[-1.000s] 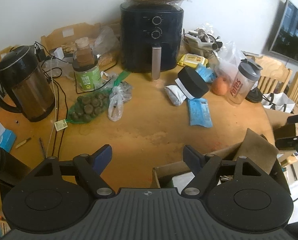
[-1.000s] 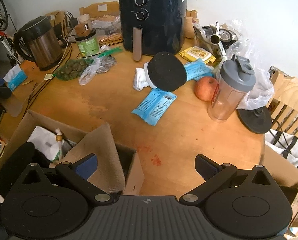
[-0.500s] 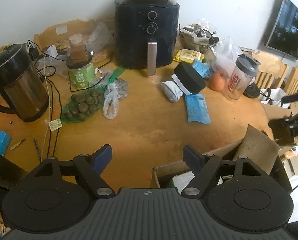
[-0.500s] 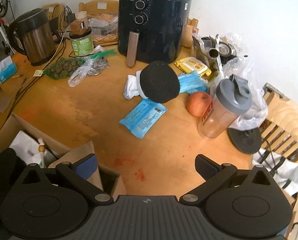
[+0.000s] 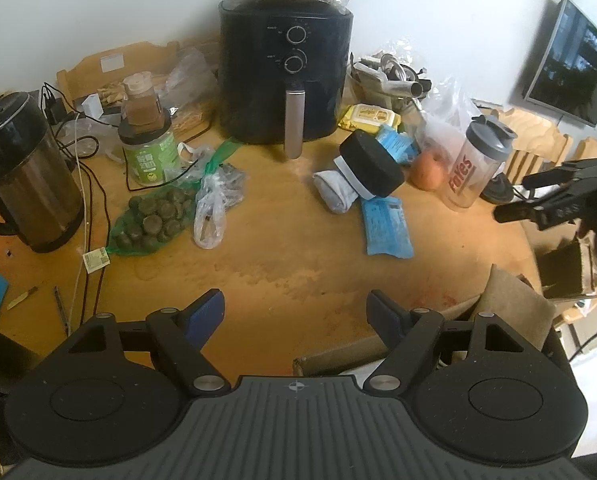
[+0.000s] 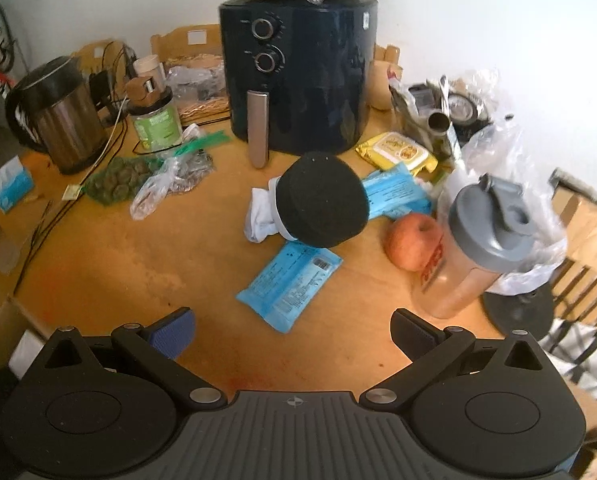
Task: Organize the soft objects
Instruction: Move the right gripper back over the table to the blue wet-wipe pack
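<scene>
Round wooden table [image 6: 110, 264], crowded, w/ air fryer [image 6: 298, 76] at back and shaker bottle [image 6: 474, 248] at right. Near centre, task's things: black foam pad [image 6: 322, 200] leaning on rolled white sock [image 6: 260, 212], blue soft pack [image 6: 290, 284] flat just in front, touching pad's lower edge. Probably all light, squashy, not fragile; foam to be pinched across its rim, pack by a short edge as film looks slippery, sock at the thick middle. Right gripper [image 6: 292, 332] wide open, empty, hovering over table before the pack. Left gripper [image 5: 296, 312] also wide, nothing betw. jaws, above table edge and cardboard box [image 5: 510, 304]. Vs. earlier frame: right gripper moved closer to pack, box gone from its view; left approx. unchanged.
</scene>
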The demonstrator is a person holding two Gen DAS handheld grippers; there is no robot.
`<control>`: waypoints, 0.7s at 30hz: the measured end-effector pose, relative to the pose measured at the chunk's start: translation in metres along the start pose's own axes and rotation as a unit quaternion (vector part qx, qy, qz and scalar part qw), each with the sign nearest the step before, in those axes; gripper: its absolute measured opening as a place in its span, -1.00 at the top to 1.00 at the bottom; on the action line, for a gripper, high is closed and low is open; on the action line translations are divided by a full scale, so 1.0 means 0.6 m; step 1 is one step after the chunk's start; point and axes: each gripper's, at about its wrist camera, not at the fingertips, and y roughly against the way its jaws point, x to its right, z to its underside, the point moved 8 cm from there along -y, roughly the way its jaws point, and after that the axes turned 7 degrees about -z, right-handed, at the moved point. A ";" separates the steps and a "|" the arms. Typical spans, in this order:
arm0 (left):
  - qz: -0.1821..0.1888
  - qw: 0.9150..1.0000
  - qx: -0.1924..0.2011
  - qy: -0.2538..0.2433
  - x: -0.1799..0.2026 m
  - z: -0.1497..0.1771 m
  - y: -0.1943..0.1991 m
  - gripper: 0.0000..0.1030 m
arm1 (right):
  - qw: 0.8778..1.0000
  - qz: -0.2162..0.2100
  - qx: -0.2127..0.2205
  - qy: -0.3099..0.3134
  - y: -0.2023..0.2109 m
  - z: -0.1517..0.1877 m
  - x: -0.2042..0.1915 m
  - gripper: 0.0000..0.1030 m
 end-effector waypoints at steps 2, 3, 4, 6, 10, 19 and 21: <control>0.000 1.000 -0.001 -0.001 0.002 -0.001 -0.002 -0.52 | 1.000 -0.008 -0.007 -0.011 -0.023 -0.001 0.003 -1.00; 0.000 1.000 -0.002 -0.002 0.002 -0.002 -0.003 -0.52 | 1.000 -0.010 -0.011 -0.014 -0.033 -0.001 0.005 -1.00; 0.000 1.000 -0.002 -0.003 0.002 -0.002 -0.004 -0.52 | 1.000 -0.009 -0.016 -0.017 -0.044 -0.001 0.007 -1.00; -0.001 1.000 -0.003 -0.003 0.002 -0.001 -0.004 -0.52 | 0.999 -0.009 -0.028 -0.027 -0.067 0.001 0.010 -1.00; -0.008 1.000 -0.005 0.003 -0.004 0.000 -0.004 -0.52 | 0.997 -0.015 -0.051 -0.050 -0.114 0.005 0.019 -1.00; -0.029 0.999 -0.012 0.032 -0.036 0.014 0.000 -0.52 | 0.993 -0.040 -0.093 -0.065 -0.221 0.002 0.023 -1.00; -0.035 0.998 -0.015 0.040 -0.044 0.018 0.001 -0.52 | 0.992 -0.042 -0.103 -0.063 -0.243 0.001 0.021 -1.00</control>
